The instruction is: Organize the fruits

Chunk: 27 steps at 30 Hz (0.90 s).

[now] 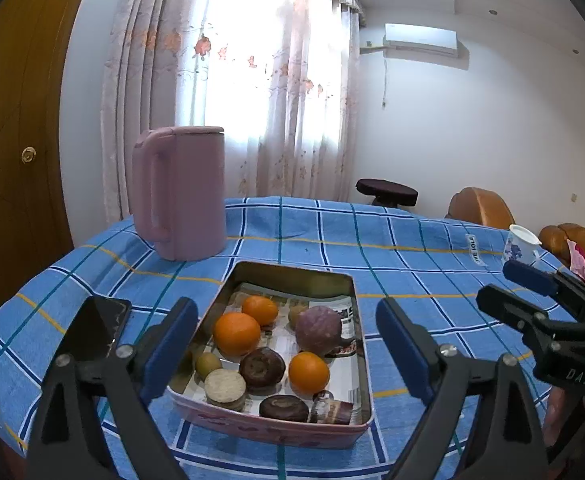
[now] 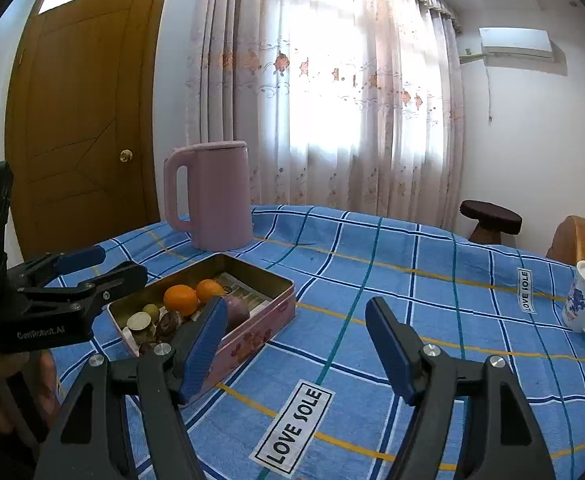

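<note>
Both tongs nearest the lens, both spread with nothing between the pads: left gripper (image 1: 286, 350) hangs over the tin (image 1: 292, 434), right gripper (image 2: 296, 346) is off to the tin's 3 o'clock above bare blue checked tablecloth (image 2: 412, 280). Fruit is all inside the tin — three oranges, one at centre-left (image 1: 236, 333), a second behind it at 12 (image 1: 260, 310) and a third toward 4 (image 1: 308, 372); a purple round fruit (image 1: 317, 330) at 2, a small green fruit (image 1: 208, 365) at 9, two dark brown ones near the front. Oranges look firm and light, skin a bit slick, so I'd pinch across the widest part, gently. The purple one is bigger and probably needs nearly the full jaw spread. The small green one sits tight against the wall — awkward approach. Pink kettle (image 1: 180, 192) stands behind the tin at 11.
</note>
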Each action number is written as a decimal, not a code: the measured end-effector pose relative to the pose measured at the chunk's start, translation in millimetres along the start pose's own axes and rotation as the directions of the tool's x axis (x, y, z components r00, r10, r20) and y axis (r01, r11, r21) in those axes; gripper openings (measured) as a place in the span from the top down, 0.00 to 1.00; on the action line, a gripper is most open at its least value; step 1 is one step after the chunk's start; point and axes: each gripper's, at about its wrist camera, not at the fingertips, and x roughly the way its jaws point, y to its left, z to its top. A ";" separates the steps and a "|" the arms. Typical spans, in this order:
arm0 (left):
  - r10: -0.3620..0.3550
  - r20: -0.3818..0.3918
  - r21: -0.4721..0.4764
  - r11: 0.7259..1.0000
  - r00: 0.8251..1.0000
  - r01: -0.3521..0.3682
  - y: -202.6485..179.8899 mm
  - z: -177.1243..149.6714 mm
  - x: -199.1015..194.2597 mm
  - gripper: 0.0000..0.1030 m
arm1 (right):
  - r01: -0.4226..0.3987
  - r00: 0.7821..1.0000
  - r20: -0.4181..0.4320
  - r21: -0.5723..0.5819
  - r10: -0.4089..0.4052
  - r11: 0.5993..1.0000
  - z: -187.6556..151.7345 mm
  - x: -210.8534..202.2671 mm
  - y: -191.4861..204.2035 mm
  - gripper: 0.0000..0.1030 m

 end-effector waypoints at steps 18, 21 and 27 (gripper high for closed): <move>0.005 0.011 0.027 1.000 1.000 -0.005 -12.3 -0.1 -3.4 0.02 | 0.021 1.000 0.012 0.028 -0.022 0.999 -4.5 -5.1 -9.1 0.29; 0.011 0.019 0.030 0.999 1.000 -0.012 -14.1 1.4 -5.8 0.00 | 0.027 0.999 0.019 0.034 -0.027 0.999 -4.5 -8.1 -12.1 0.29; 0.006 0.033 0.042 0.999 0.999 -0.007 -20.1 4.4 -11.3 0.00 | 0.037 0.999 0.037 0.041 -0.038 0.999 -3.4 -16.0 -16.4 0.29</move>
